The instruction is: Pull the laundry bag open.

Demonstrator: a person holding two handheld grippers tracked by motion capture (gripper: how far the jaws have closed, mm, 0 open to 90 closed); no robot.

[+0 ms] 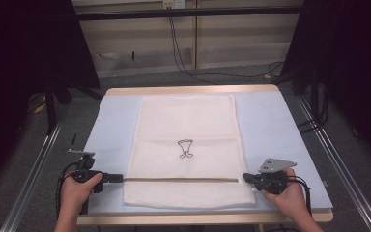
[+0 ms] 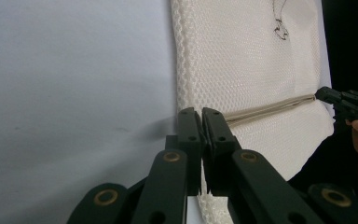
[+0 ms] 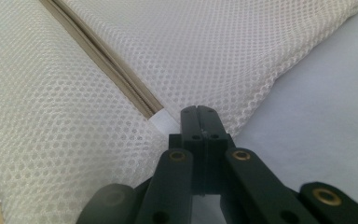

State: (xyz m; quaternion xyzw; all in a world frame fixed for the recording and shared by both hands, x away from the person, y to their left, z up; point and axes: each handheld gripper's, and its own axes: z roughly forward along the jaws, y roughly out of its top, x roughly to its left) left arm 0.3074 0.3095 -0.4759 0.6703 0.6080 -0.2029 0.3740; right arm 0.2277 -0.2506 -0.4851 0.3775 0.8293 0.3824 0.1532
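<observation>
A white mesh bag [image 1: 186,121] lies flat on the light blue mat [image 1: 265,125]. It bears a small black drawing [image 1: 185,148], and a beige zipper [image 1: 181,179] runs across it near the front. My left gripper [image 1: 121,178] is shut, with its tips at the bag's left edge where the zipper [image 2: 270,106] ends. Whether the left gripper [image 2: 201,112] pinches anything I cannot tell. My right gripper [image 1: 245,177] is shut at the zipper's right end. In the right gripper view the right gripper [image 3: 198,111] sits beside a white tab [image 3: 162,122] on the mesh [image 3: 191,46].
The mat covers a wooden table whose front edge [image 1: 203,218] lies just before my hands. Metal rails [image 1: 29,174] run along both sides on the floor. Black stands and cables [image 1: 183,58] are behind the table.
</observation>
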